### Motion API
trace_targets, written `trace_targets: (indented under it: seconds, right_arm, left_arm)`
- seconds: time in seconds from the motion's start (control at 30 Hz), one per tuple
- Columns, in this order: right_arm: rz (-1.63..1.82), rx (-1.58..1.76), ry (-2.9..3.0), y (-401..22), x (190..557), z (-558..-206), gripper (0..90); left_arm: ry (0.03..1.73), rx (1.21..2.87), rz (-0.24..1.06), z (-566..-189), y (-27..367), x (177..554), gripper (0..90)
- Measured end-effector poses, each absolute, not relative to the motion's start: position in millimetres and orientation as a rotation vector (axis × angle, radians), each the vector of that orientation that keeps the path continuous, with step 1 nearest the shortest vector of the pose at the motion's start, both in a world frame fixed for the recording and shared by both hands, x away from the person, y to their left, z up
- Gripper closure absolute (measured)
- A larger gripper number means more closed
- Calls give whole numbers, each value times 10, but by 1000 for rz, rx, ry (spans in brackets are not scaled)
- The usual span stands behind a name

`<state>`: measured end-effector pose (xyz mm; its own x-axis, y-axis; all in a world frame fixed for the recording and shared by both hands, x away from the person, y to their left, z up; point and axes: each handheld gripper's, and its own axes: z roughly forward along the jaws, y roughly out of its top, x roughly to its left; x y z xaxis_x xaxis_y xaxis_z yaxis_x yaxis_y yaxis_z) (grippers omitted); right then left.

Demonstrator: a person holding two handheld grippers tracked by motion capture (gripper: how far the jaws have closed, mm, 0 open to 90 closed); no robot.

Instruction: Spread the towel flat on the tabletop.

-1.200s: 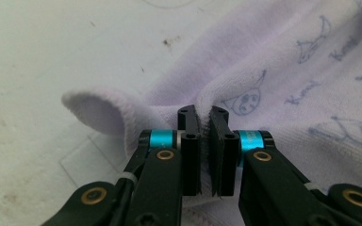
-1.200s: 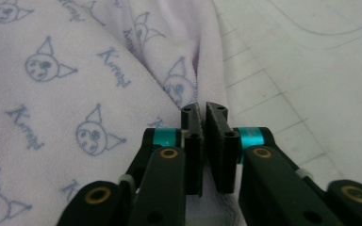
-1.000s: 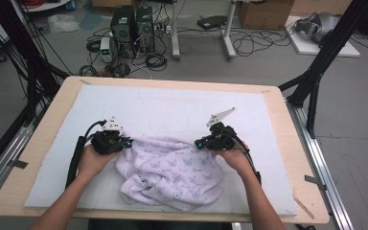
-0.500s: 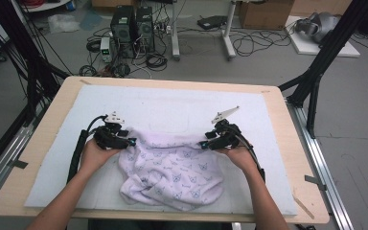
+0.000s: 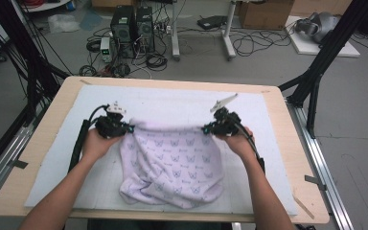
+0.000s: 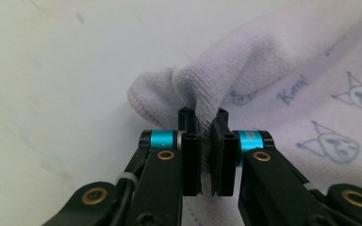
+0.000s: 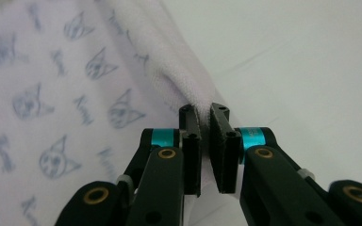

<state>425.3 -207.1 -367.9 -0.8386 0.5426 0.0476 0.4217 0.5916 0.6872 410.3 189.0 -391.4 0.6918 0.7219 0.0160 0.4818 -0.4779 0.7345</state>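
I have the left gripper point(image 5: 122, 128) and the right gripper point(image 5: 214, 128) each clamped on a far corner of the towel point(image 5: 170, 165), jaws just closed on cloth. Its far edge runs left to right between them; the rest bunches near me. The white mat point(image 5: 172, 103) lies open beyond.
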Motion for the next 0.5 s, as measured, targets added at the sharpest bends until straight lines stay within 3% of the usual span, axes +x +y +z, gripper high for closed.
trace_targets:
  seconds: [0.1,0.13,0.17,0.2,0.23,0.33,0.5]
  right_arm:
    - [1100,826,2530,-2095,4399,-3389,843]
    - [1137,834,2417,-2096,4545,-3149,788]
    - [1137,834,2417,-2096,4545,-3149,788]
    - [1137,845,2374,-2096,4600,-3097,704]
    - [1136,886,2337,-2114,4686,-3067,648]
    - [1151,975,2401,-2121,4766,-3236,540]
    - [1157,943,2448,-2091,4606,-3480,496]
  left_arm:
    - [910,2080,539,-3479,1853,4365,843]
    - [926,2038,577,-3350,1848,4454,767]
    - [948,2011,612,-3275,1843,4518,767]
    - [997,1983,644,-3205,1842,4605,642]
    - [1011,1979,631,-3191,1845,4650,567]
    - [1007,2029,595,-3280,1859,4661,494]
    - [996,2061,506,-3603,1935,4507,489]
